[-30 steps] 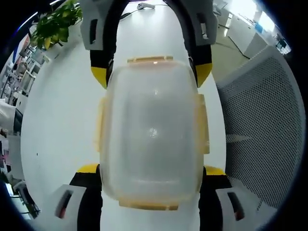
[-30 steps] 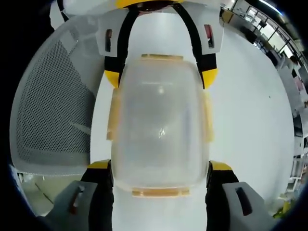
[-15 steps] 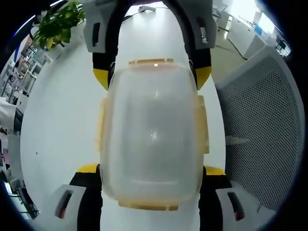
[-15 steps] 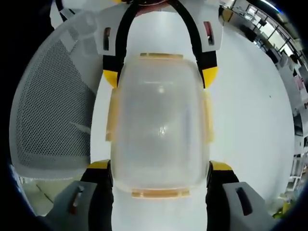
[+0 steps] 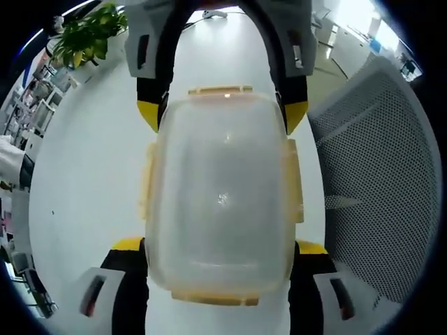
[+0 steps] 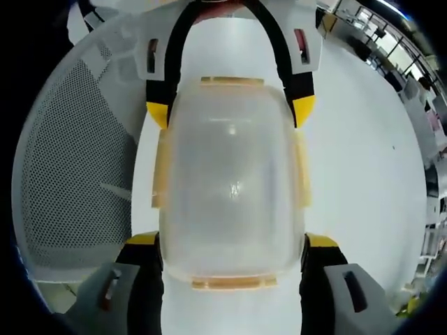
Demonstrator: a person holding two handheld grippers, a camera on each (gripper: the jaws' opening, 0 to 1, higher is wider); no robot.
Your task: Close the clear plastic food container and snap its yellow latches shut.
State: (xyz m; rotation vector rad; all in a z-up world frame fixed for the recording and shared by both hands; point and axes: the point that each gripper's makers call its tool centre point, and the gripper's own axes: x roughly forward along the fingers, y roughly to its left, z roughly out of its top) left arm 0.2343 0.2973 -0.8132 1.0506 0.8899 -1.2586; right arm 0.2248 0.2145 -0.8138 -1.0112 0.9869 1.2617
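The clear plastic container [image 5: 220, 202] [image 6: 230, 188] lies over the white table with its lid on. Pale yellow latches [image 5: 219, 90] [image 6: 232, 81] line all four edges and lie flat against it. In the left gripper view my left gripper [image 5: 220, 246] comes up from the bottom, its yellow-tipped jaws pressed to the two sides of the container's near end. My right gripper [image 5: 220, 112] clasps the far end the same way. In the right gripper view my right gripper [image 6: 223, 241] holds the near end and the left gripper [image 6: 227, 108] the far end.
A grey mesh chair back [image 5: 377, 174] [image 6: 70, 160] stands beside the white table [image 5: 77, 174] [image 6: 363, 174]. A potted plant [image 5: 84, 35] sits at the table's far corner, with office desks behind it.
Both views have drifted slightly. The container stays clasped at both ends by the two grippers.
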